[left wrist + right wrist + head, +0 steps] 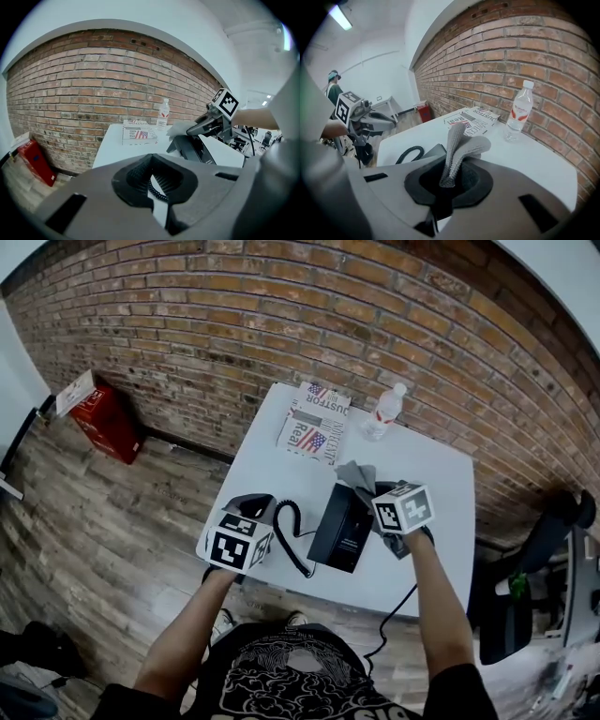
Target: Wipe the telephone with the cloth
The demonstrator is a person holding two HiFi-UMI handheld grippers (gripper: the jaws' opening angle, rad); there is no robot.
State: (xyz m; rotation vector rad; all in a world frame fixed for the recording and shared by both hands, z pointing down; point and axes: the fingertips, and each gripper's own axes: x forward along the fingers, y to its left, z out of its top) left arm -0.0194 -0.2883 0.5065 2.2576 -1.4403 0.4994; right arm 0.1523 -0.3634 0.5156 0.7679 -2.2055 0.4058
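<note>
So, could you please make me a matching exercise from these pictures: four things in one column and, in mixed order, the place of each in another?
Things: 1 cloth; 2 water bottle; 3 newspaper; 4 red box.
Places: a on the floor by the brick wall; b pinched in the right tongs; c lying flat on the white table; d upright near that table's far edge.
Pairs: 1-b; 2-d; 3-c; 4-a.

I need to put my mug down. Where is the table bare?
Bare: the far right of the table, between the water bottle and the right edge; also the left strip between the newspaper and the left gripper. Crowded: the middle, where telephone, coiled cord and the right gripper's cloth sit.
</note>
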